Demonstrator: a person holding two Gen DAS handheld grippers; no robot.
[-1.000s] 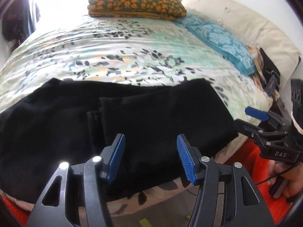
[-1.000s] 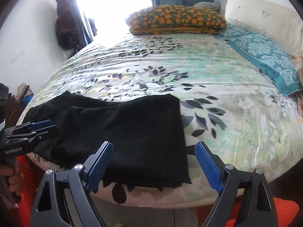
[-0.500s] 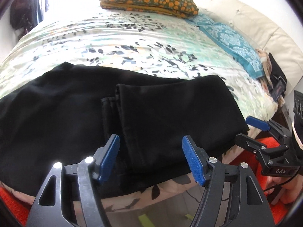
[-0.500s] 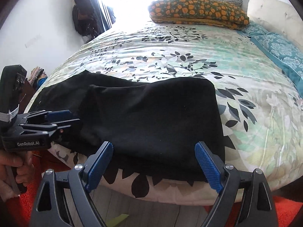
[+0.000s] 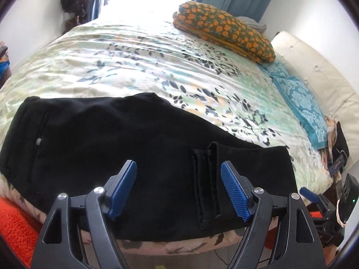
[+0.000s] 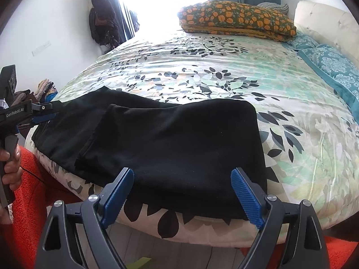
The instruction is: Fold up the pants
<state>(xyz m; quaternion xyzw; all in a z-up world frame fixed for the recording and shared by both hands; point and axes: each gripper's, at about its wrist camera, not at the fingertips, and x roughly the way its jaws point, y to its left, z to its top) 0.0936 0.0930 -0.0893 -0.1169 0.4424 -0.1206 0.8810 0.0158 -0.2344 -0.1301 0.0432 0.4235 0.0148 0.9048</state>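
Note:
Black pants [image 5: 116,148] lie flat along the near edge of the bed, with the legs folded back over them; the hems [image 5: 206,179] end near the middle. My left gripper [image 5: 178,168] hovers over the pants left of the hems. Its jaws are opening and its blue pads [image 5: 233,188] grip nothing. The right gripper [image 6: 181,174] stands open above the folded end of the pants [image 6: 175,139], also with nothing in it. The left gripper [image 6: 42,112] shows at the left edge of the right wrist view, and the right gripper [image 5: 314,197] at the far right of the left wrist view.
The bed has a floral cover [image 6: 202,71]. An orange-flowered pillow [image 6: 235,20] and a teal pillow [image 6: 332,67] lie by the cream headboard [image 6: 325,20]. An orange rug [image 6: 29,190] covers the floor in front. Dark clothes [image 6: 101,20] hang by the window.
My left gripper has moved left along the pants, from over the folded part to left of the hems, and its jaws have spread wider. The right gripper has barely shifted and stays open.

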